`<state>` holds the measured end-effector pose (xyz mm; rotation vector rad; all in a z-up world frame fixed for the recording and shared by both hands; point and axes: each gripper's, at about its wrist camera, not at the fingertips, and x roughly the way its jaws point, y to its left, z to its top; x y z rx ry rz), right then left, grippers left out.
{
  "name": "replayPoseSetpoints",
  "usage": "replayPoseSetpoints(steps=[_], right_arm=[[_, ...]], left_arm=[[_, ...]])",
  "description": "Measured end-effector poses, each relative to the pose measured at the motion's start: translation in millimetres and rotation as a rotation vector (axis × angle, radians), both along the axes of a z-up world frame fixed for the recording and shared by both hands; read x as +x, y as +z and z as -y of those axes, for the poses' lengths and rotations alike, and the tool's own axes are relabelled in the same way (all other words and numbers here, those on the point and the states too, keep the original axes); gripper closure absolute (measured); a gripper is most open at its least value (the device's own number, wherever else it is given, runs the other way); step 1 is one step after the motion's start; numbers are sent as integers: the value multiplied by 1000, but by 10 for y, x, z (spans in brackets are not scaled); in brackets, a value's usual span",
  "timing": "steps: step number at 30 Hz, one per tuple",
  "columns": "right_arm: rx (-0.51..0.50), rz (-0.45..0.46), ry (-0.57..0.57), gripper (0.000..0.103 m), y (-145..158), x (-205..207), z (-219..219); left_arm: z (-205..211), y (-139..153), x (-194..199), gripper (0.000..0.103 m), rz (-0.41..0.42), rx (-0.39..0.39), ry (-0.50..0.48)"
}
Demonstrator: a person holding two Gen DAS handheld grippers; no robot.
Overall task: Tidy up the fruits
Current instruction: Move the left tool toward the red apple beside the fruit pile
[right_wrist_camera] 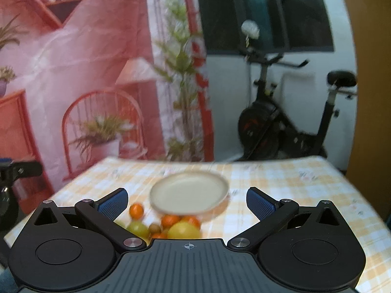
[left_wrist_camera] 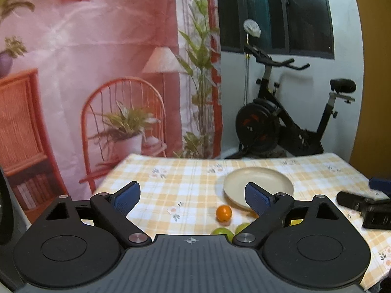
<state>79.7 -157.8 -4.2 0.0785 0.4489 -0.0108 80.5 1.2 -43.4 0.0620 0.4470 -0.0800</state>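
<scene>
Both claws hang spread wide and empty. The fruit cluster (right_wrist_camera: 171, 227) lies loose on the tabletop (right_wrist_camera: 293, 183) just ahead of the right claw (right_wrist_camera: 187, 201), touching the empty plate (right_wrist_camera: 189, 191) beyond, probably its destination. The left claw (left_wrist_camera: 193, 199) faces one orange (left_wrist_camera: 223, 213).

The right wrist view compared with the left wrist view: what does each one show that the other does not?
Only the right wrist view shows the large yellow round fruit, a small brown fruit and a cluster of orange fruits before the plate.

Only the left wrist view shows the other gripper as a black body at its right edge.

Both show the empty cream round plate on the yellow checked tablecloth, a lone small orange fruit, green fruits, the black exercise bike, and open jaws holding nothing.
</scene>
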Motion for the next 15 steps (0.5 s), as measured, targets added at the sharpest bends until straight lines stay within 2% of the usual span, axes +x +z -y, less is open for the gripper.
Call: replayPoseSetpoints(steps=[3,8,11,15], right_arm=[[-31,-42,9,0,-121,57,-76],[-73,-92,35,0,-280,55,-225],[-97,-115,57,0,-389,30,-300],[-78,-135,92,0,-468,-10,-321]], left_arm=[[-4,-73,64,9,-49,-11,-31],[3,-183,117,9,-46,11,-58],[11,-223,126,10,-40,-5,-70],[49,-276,114,10,-56,-3,-79]])
